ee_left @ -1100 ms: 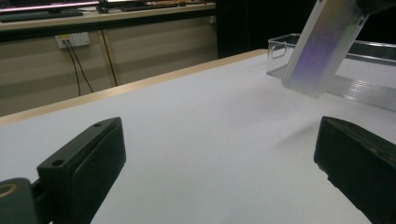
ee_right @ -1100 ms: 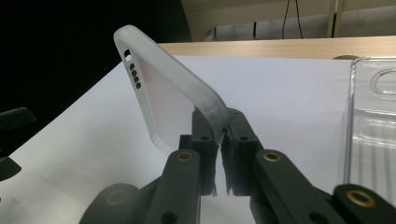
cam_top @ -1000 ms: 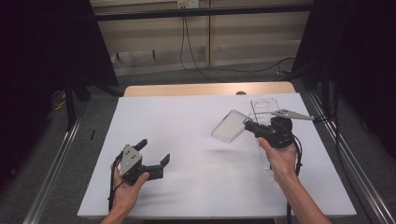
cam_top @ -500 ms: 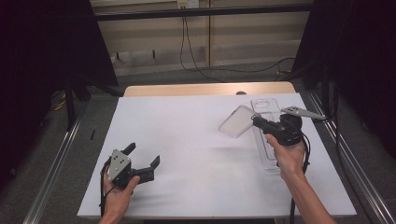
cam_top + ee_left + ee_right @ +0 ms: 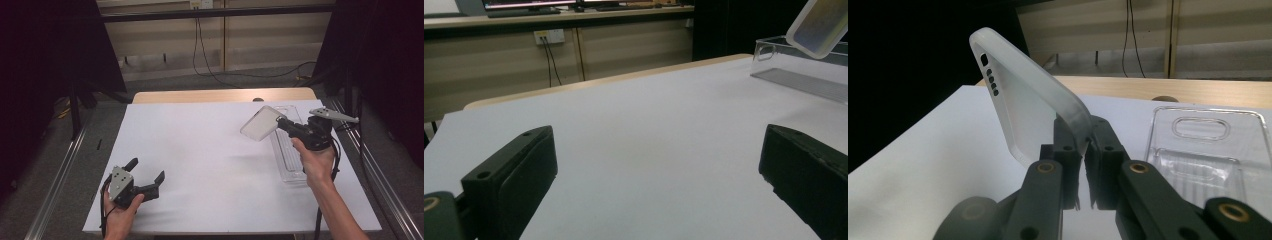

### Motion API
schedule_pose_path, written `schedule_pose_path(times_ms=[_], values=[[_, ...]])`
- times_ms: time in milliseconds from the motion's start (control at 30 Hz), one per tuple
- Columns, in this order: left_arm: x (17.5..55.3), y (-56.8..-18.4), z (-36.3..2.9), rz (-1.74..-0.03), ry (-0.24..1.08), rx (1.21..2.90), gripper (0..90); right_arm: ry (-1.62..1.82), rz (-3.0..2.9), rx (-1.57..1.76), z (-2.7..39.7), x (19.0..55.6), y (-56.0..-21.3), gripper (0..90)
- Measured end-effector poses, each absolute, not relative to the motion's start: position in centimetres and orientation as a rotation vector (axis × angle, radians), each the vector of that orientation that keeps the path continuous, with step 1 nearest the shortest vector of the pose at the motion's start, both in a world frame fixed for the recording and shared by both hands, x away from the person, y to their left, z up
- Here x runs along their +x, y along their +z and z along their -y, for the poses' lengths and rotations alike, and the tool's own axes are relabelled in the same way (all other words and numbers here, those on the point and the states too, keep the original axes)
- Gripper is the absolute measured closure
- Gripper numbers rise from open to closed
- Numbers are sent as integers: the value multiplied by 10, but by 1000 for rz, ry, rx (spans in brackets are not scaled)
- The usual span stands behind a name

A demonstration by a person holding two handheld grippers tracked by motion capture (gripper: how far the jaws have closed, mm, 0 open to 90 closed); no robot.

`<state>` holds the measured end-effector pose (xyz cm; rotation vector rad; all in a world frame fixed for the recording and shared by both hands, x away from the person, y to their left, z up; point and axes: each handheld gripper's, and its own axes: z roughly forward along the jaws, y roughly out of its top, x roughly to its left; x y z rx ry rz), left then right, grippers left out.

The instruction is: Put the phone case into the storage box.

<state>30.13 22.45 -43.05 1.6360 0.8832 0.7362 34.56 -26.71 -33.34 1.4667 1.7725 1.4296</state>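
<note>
The right gripper (image 5: 1083, 150) has its jaws pinched on one long edge of a frosted phone case (image 5: 1023, 105), lifted clear of the white table (image 5: 200, 150), just left of the clear plastic tray (image 5: 290, 155); the case looks light, thin and bendy, likely slippery, so an edge grip near a corner suits it; the right gripper view shows the camera cutout holes, which the high view blurs; the left gripper (image 5: 142, 182) hangs wide and empty, well left of the tray.

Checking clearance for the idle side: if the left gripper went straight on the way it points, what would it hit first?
Probably nothing soon. The left gripper, jaws open, points across bare white table. The clear tray and the raised phone case sit off right of its line, though depth is hard to judge.
</note>
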Motion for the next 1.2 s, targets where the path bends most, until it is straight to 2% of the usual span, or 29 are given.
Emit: schedule_pose_path(times_ms=[333,1200], values=[[305,-430,-219,-885,696,1625,33,1398,-1768,1462,277,356,-319,840],[311,-431,-228,-912,718,1615,11,1266,-1698,1525,325,377,-303,839]])
